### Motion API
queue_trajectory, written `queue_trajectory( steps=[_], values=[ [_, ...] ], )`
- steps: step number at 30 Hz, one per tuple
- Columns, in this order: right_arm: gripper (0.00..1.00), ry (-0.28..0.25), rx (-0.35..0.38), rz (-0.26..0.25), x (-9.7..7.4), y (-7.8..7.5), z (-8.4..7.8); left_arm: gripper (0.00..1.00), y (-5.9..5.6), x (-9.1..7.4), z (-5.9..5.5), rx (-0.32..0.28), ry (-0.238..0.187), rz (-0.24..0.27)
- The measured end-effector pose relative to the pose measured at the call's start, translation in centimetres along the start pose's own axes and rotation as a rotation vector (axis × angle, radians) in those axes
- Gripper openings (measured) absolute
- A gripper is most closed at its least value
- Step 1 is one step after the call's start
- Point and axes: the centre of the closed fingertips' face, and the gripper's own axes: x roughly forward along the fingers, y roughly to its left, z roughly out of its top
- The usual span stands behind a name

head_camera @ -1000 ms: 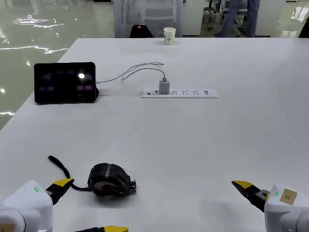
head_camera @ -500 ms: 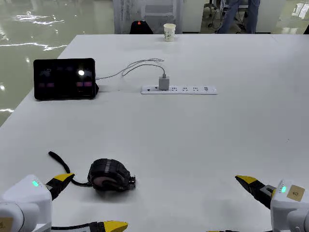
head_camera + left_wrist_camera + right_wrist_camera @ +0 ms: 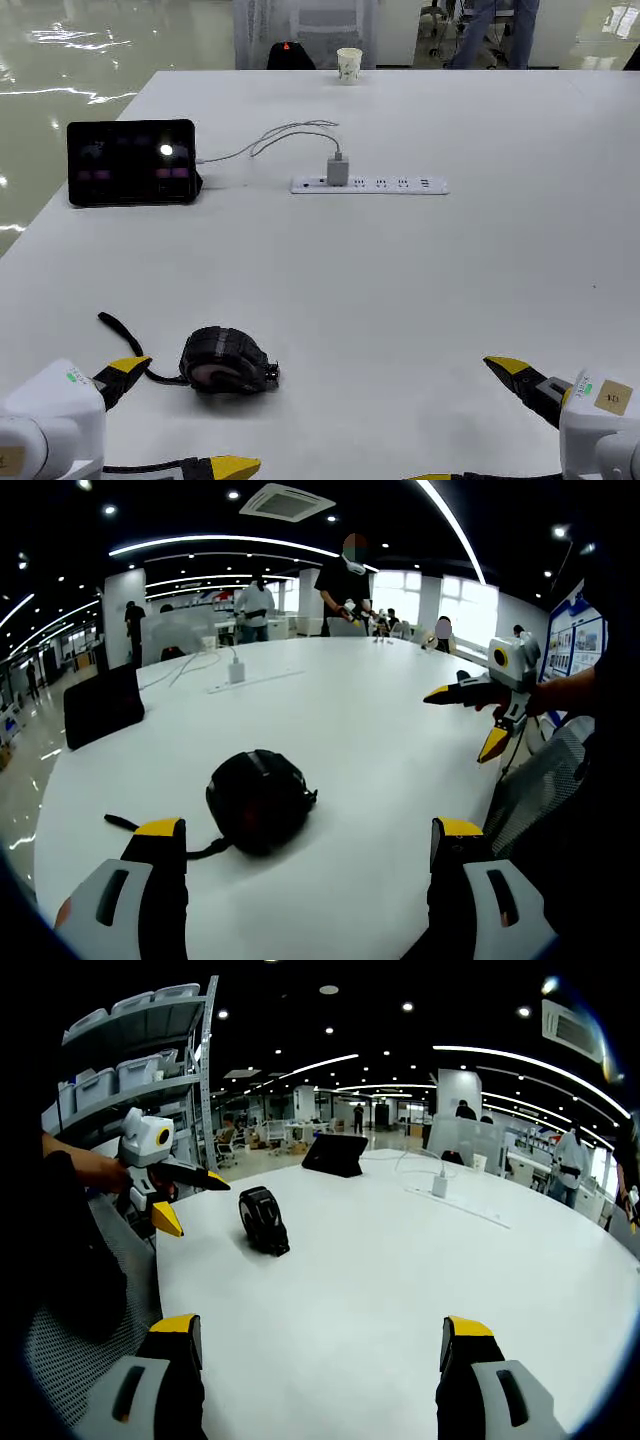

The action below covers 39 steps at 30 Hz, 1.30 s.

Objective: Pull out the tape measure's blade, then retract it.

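A black tape measure (image 3: 227,361) lies on the white table (image 3: 400,280) near the front left, its black wrist strap (image 3: 122,336) trailing to the left. In the left gripper view the tape measure (image 3: 260,798) sits a short way ahead of my left gripper (image 3: 305,842), which is open with nothing between its yellow-tipped jaws. My left gripper (image 3: 178,415) is at the bottom left in the head view, just left of the tape measure. My right gripper (image 3: 322,1342) is open and empty, far to the right of the tape measure (image 3: 264,1221); its upper fingertip (image 3: 509,367) shows at the bottom right in the head view.
A dark tablet (image 3: 131,163) stands at the back left. A white power strip (image 3: 368,184) with a charger and cable lies mid-table. A paper cup (image 3: 349,65) stands at the far edge. People stand beyond the table.
The head camera has tilted a little, shifting the whole picture. Both grippers stay open at the front edge; the tape measure has not moved.
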Motion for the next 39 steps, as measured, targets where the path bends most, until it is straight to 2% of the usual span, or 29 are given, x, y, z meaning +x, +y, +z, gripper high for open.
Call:
queue_trajectory(
  steps=[11, 39],
  values=[
    [0.99, -0.002, 0.006, -0.004, -0.22, 0.03, 0.18, 0.99, 0.06, -0.25, 0.32, 0.006, -0.009, 0.003],
    [0.99, 0.004, 0.015, -0.007, -0.4, -0.04, -0.1, 0.97, 0.31, -0.31, 0.14, 0.007, -0.002, -0.004]
  ],
)
